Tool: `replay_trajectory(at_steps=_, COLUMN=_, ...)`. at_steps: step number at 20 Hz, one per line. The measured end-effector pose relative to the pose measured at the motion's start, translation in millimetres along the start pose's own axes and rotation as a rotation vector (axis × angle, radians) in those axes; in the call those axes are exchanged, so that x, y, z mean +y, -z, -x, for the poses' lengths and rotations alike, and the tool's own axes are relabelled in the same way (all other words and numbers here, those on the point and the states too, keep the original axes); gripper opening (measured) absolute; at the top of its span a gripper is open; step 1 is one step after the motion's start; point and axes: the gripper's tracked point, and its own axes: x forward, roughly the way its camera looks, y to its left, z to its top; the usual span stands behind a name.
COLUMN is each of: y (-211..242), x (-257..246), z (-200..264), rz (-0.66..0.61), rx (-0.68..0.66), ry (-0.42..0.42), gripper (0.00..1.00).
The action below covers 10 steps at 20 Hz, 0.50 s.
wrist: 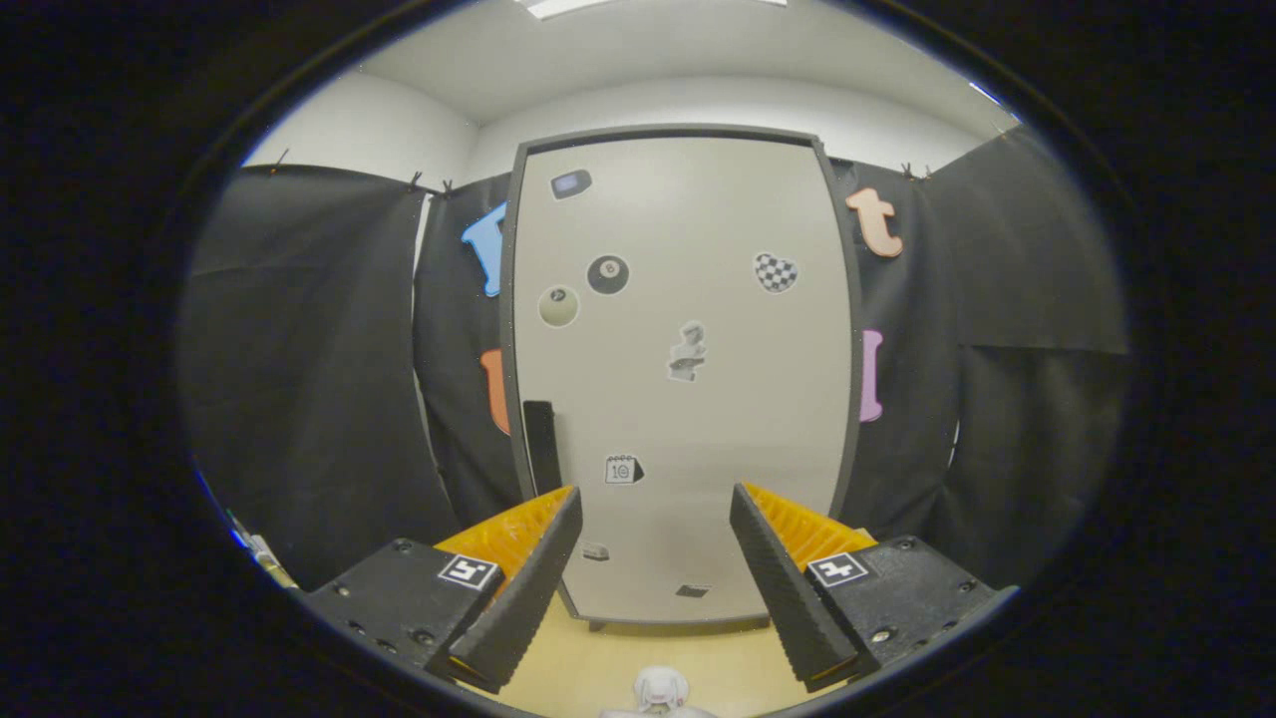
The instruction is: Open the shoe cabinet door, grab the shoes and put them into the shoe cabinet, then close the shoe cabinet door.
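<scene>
The gripper has its fingers spread wide apart with nothing between them, aimed at the shoe cabinet standing beyond them on a pale wooden floor. The cabinet door is closed, its light front dotted with stickers, and a dark handle runs upright along its left edge, just above the left fingertip. A white shoe lies on the floor below the fingers, partly visible.
</scene>
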Motion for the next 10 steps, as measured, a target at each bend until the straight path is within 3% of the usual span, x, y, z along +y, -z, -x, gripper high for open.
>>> replay_trajectory(at_steps=10, y=26.8, x=74.0, z=-116.3, rz=-0.002, rx=0.047, ry=-0.073, gripper=0.97)
